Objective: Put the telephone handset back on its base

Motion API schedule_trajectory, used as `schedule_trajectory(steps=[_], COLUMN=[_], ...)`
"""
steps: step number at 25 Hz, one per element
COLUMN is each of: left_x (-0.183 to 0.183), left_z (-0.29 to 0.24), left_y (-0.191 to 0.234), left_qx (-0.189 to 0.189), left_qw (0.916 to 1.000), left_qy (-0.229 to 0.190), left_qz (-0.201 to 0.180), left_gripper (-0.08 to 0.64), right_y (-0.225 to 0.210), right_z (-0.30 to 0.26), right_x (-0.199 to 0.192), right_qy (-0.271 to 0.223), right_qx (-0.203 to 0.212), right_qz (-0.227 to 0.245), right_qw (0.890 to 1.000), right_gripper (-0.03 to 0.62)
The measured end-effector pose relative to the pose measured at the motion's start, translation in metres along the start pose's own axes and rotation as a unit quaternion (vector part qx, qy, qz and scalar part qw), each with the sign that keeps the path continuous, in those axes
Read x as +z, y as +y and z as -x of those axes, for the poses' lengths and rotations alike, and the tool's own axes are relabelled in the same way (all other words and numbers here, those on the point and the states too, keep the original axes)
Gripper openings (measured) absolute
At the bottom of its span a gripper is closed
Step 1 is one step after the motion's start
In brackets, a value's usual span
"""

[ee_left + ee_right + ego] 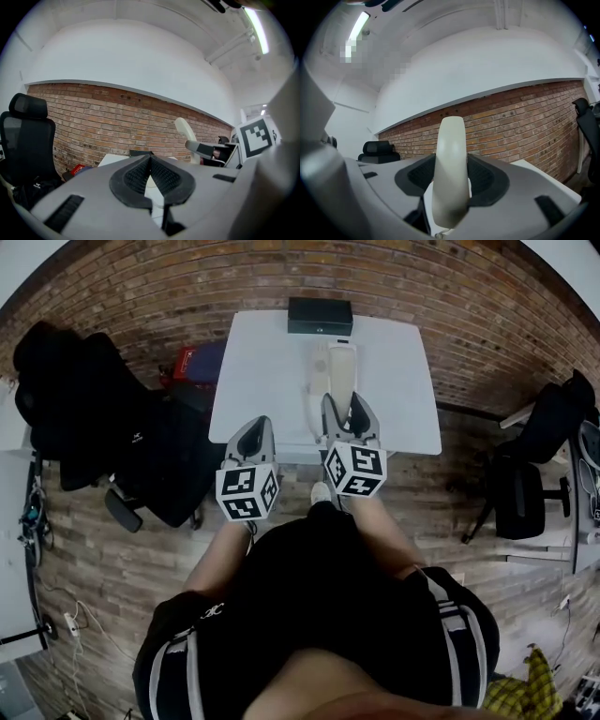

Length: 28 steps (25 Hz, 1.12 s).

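A cream telephone handset (342,367) stands upright between the pads of my right gripper (345,403), over the near middle of the white table (262,371). In the right gripper view the handset (451,154) fills the gap of my right gripper (451,185), and both pads press on it. The cream base (316,390) lies on the table just left of the handset. My left gripper (260,425) hovers at the table's near edge, left of the base. Its jaws (151,169) meet with nothing between them. From the left gripper view the handset (184,127) rises at the right.
A black box (320,315) sits at the table's far edge against the brick wall. Black office chairs stand to the left (84,399) and right (525,484) of the table. A red object (187,362) lies on the floor by the table's left side.
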<state>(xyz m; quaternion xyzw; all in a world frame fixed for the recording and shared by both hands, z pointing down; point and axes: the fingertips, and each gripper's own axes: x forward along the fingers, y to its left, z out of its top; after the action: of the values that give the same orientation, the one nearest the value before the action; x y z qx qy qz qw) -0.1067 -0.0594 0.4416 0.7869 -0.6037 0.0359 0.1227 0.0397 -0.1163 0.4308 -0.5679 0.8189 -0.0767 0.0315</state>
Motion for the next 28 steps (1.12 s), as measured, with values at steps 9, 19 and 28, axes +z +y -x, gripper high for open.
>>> schedule_trajectory(steps=[9,19,28], left_x=[0.016,0.028,0.03], left_z=[-0.095,-0.18,-0.218], left_y=[0.001,-0.001,0.013], left_qx=[0.005,0.029,0.034], left_qw=[0.9997,0.9988,0.9982], left_qy=[0.019,0.038,0.047], left_qz=[0.013,0.011,0.013], left_gripper=[0.002,0.002,0.002], right_y=[-0.04,-0.09,-0.107], right_z=[-0.08,-0.15,-0.19], right_x=[0.004,-0.016,-0.035], right_qy=[0.03,0.086,0.123], right_qx=[0.023,0.04,0.035], right_qz=[-0.006,-0.042,-0.078], right_qw=[0.999,0.995,0.989], right_gripper=[0.198,0.198,0.198])
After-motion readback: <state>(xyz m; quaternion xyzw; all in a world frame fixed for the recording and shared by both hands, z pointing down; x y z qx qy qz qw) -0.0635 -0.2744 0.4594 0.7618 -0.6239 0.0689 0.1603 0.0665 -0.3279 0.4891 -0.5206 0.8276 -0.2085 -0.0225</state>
